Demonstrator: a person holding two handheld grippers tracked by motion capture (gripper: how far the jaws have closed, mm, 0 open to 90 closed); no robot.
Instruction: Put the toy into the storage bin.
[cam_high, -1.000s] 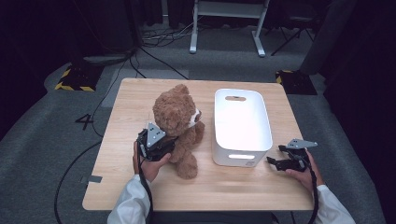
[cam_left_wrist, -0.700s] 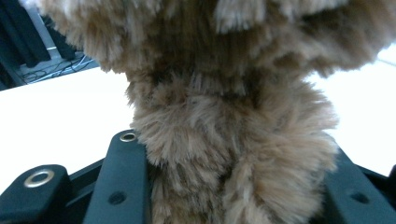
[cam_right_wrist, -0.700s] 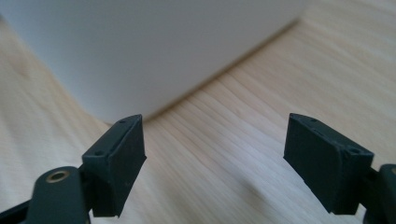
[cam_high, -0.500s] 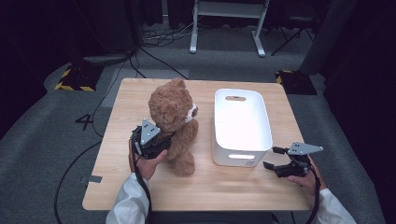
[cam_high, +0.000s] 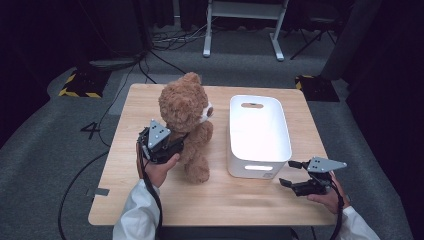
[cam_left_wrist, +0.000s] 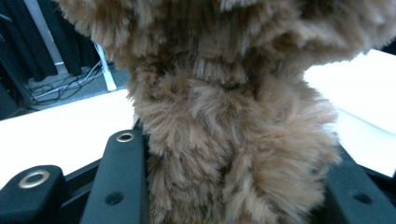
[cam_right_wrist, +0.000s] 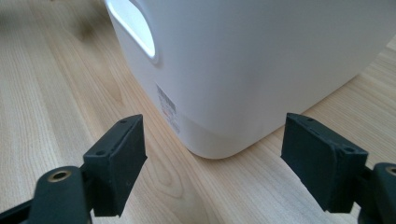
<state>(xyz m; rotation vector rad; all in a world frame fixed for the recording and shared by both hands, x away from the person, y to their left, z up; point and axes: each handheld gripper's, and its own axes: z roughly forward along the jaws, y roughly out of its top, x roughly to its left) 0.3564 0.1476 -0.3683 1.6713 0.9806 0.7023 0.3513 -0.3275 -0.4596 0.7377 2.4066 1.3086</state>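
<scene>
the wooden table (cam_high: 150, 115) holds a big white bin (cam_high: 260, 135) on the right and a brown teddy bear (cam_high: 187, 125) on the left, just beside the bin. the bear stands upright near the middle of the table, a bit higher up than it was a second ago. the left gripper (cam_high: 175, 147) squeezes the bear's furry body from its left side, with the jaws pressed into the fur on both sides. the right gripper (cam_high: 290, 173) now sits further right, near the close right corner of the bin, with its jaws wide apart and nothing between them.
</scene>
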